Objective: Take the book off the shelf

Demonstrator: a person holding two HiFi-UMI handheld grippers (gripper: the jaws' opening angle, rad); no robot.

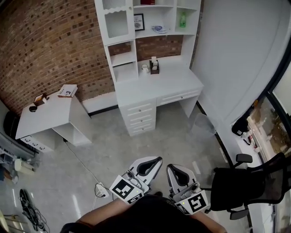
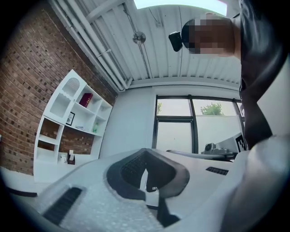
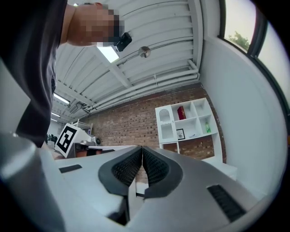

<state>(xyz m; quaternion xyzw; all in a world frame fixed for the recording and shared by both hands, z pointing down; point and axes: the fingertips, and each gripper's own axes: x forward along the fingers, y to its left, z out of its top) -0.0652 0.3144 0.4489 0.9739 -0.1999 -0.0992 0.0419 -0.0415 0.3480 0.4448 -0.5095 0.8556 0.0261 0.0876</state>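
Observation:
A dark red book (image 1: 147, 2) stands upright in a top compartment of the white shelf unit (image 1: 123, 59), far across the floor from me. The same red book (image 2: 86, 99) is small in the left gripper view, and the red book (image 3: 181, 112) is also small in the right gripper view. My left gripper (image 1: 158, 159) and right gripper (image 1: 170, 166) are held low and close to my body, side by side. Each points toward the shelf. Both are shut with nothing between their pads.
A desk with drawers (image 1: 141, 113) sits under the shelves, bearing a mug (image 1: 144, 68) and a small holder (image 1: 154, 66). A green bottle (image 1: 183, 20) and a picture frame (image 1: 138, 21) stand on the shelves. A white side table (image 1: 45, 116) stands left, a black office chair (image 1: 248, 186) right, a power strip (image 1: 100, 189) on the floor.

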